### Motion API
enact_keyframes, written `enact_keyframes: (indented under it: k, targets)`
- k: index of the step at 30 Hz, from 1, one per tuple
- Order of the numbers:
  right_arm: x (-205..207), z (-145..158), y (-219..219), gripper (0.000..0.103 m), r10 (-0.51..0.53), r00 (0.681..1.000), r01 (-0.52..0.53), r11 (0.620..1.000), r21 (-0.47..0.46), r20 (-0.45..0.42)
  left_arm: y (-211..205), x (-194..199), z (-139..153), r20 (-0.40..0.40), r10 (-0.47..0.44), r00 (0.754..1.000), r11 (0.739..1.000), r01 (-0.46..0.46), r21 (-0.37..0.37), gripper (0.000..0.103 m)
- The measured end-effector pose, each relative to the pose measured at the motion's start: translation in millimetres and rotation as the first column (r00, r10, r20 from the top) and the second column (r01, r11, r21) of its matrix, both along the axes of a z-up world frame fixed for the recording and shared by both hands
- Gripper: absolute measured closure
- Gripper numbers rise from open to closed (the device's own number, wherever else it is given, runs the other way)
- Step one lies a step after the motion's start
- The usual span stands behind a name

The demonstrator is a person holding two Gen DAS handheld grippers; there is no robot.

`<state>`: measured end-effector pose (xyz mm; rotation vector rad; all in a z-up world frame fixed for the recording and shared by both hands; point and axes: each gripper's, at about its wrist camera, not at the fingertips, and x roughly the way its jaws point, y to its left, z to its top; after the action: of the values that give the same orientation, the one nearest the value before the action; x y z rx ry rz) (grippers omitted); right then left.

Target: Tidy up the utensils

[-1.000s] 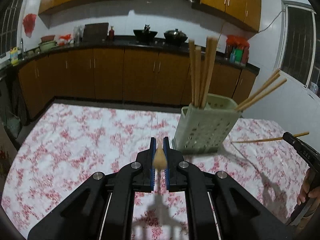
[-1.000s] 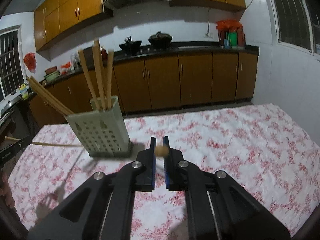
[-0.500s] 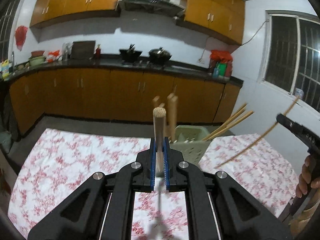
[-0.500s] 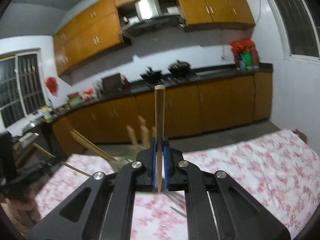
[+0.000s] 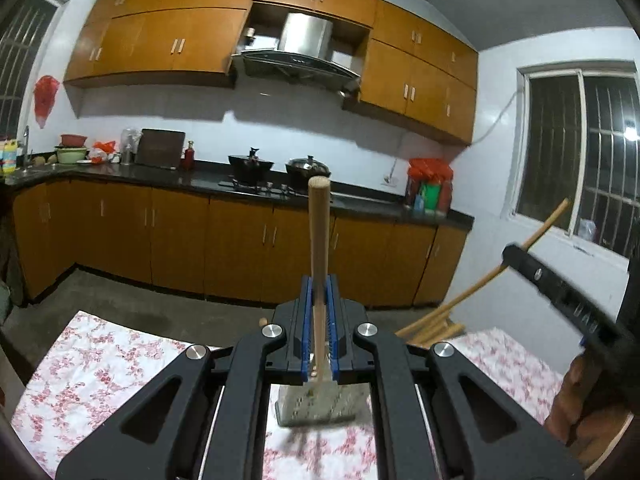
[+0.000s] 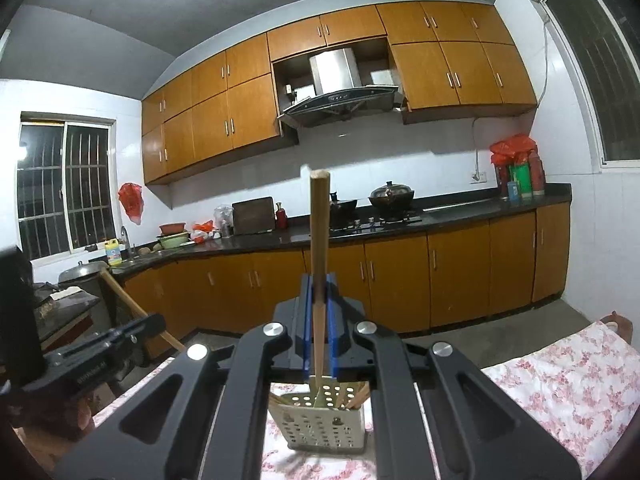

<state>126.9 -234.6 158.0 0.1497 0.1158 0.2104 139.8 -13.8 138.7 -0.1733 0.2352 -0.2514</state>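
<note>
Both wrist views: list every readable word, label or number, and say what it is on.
Nothing reads clearly.
White lettering on the left hand-held gripper: blurred, unreadable.
White lettering on the right hand-held gripper: blurred, unreadable.
Label on the yellow bottle by the sink: too small.

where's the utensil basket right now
In both wrist views the utensil basket stands on the floral tablecloth, low at centre, right below each gripper's upright chopstick.

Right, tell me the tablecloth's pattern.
White tablecloth with red-pink floral print, clearest in the right wrist view.
</note>
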Motion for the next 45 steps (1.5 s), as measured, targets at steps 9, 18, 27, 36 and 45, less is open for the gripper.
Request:
enact_keyframes:
  k: [9, 18, 27, 36, 45]
  targets:
    - [23, -14, 7, 0.095, -0.008, 0.999, 0.007, 1.000, -0.021, -0.048, 6, 11, 2, 0.044, 0.051, 0.998, 0.997, -0.048, -0.064, 0.096]
    - [37, -26, 12, 0.095, 0.005, 0.995, -0.008, 1.000, -0.029, -0.101, -6, 36, -25, -0.021, 0.039, 0.999, 0.999, -0.040, -0.037, 0.095]
    - [42, -31, 12, 0.074, 0.001, 0.990, -0.003, 1.000, -0.017, -0.138, -8, 36, -35, -0.043, 0.014, 0.999, 1.000, -0.015, -0.017, 0.055]
    - [-6, -25, -2, 0.019, -0.060, 0.997, 0.058, 0.998, -0.027, -0.058, 9, 5, -21, 0.003, 0.022, 1.000, 0.999, -0.022, -0.037, 0.032]
    - [-65, -65, 11, 0.004, -0.194, 0.980, 0.185, 0.968, -0.169, -0.035, 12, -47, -41, 0.018, 0.102, 0.995, 0.990, -0.103, 0.095, 0.002]
